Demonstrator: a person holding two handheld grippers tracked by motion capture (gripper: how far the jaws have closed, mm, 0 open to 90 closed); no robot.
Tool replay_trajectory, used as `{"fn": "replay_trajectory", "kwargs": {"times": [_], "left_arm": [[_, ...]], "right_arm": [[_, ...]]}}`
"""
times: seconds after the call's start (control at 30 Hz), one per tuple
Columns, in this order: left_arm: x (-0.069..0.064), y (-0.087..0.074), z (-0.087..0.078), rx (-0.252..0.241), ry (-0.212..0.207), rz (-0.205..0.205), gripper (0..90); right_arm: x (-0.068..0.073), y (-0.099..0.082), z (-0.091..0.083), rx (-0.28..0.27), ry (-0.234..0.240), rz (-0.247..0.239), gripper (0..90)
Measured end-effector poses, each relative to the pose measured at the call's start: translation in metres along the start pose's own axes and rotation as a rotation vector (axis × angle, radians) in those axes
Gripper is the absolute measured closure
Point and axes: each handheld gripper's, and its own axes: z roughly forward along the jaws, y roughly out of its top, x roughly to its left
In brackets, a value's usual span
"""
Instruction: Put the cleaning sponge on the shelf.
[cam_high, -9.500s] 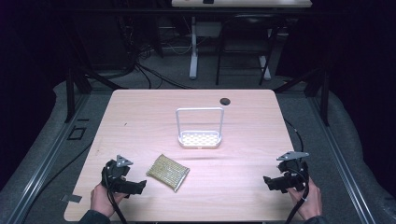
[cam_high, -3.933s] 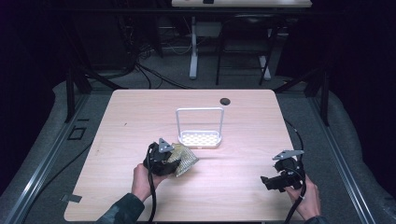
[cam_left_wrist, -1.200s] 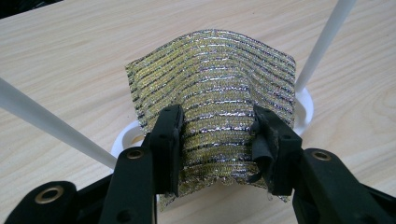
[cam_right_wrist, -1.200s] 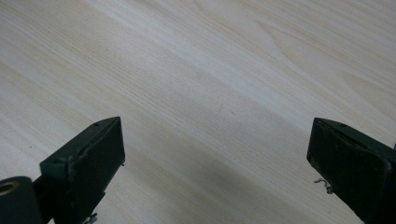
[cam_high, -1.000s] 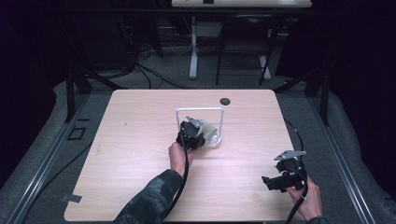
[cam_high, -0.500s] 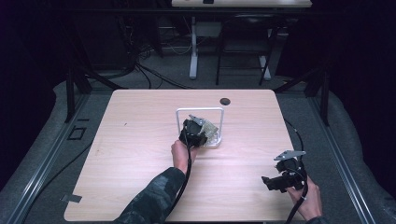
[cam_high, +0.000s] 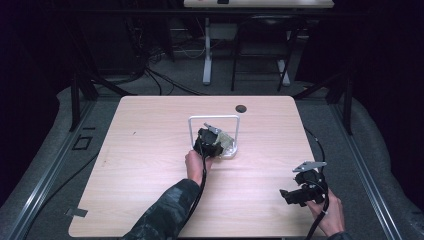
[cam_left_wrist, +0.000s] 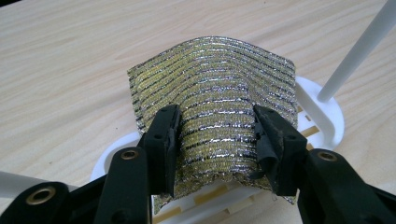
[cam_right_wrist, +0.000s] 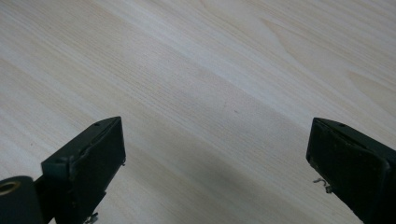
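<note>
The left gripper (cam_left_wrist: 217, 140) pinches the scouring pad (cam_left_wrist: 219, 107) above the white rack (cam_left_wrist: 327, 116); releasing carelessly may drop it outside. The right gripper (cam_right_wrist: 215, 163) gapes wide, holding nothing.

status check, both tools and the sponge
Left tool clamped on gold scouring sponge over white rack. Right tool open, idle over table. Nothing in the way.

The rack (cam_high: 215, 145) stands mid-table (cam_high: 150, 150); the sponge (cam_left_wrist: 219, 116) sits over it, left tongs (cam_left_wrist: 217, 140) around it; right tongs (cam_high: 295, 192) near the right corner.
</note>
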Motion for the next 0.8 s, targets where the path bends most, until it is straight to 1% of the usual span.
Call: {"fn": "replay_trajectory", "kwargs": {"times": [0.1, 0.13, 0.2, 0.33, 0.37, 0.47, 0.57, 0.6, 0.67, 0.8], "left_arm": [[-0.0004, -0.0033, 0.0026, 0.013, -0.002, 0.001, 50.5], [-0.0005, -0.0045, 0.0030, 0.005, -0.001, -0.002, 50.1], [-0.0004, -0.0049, 0.0030, 0.007, -0.004, 0.000, 48.9], [-0.0006, -0.0048, 0.0029, 0.015, -0.016, 0.007, 42.4], [-0.0009, -0.0048, 0.0028, 0.013, -0.018, 0.008, 41.2], [-0.0019, -0.0044, 0.0019, 0.012, -0.020, 0.014, 39.2], [-0.0023, -0.0041, 0.0006, 0.022, -0.026, 0.022, 36.6], [-0.0021, -0.0042, 0.0001, 0.022, -0.031, 0.021, 35.9], [-0.0020, -0.0044, -0.0014, 0.021, -0.037, 0.021, 33.0], [-0.0009, -0.0041, -0.0050, 0.023, -0.058, 0.035, 27.4]], "right_arm": [[-0.0002, -0.0001, 0.0002, 0.000, -0.001, -0.002, 4.0], [-0.0002, -0.0001, 0.0002, 0.001, -0.001, -0.002, 4.0], [-0.0004, 0.0000, 0.0001, 0.003, 0.001, -0.002, 4.1], [0.0001, 0.0000, 0.0002, 0.004, 0.000, -0.001, 4.2], [0.0002, -0.0001, 0.0005, -0.003, -0.002, -0.004, 4.2], [0.0001, 0.0001, 0.0001, 0.001, 0.001, 0.001, 4.3], [-0.0004, 0.0000, -0.0001, 0.004, 0.001, -0.001, 4.3], [-0.0002, -0.0001, 0.0003, -0.003, 0.000, 0.000, 4.2], [-0.0001, 0.0001, -0.0003, 0.000, 0.002, 0.001, 4.3], [-0.0004, 0.0001, -0.0004, 0.000, -0.001, 0.000, 4.3]]}}
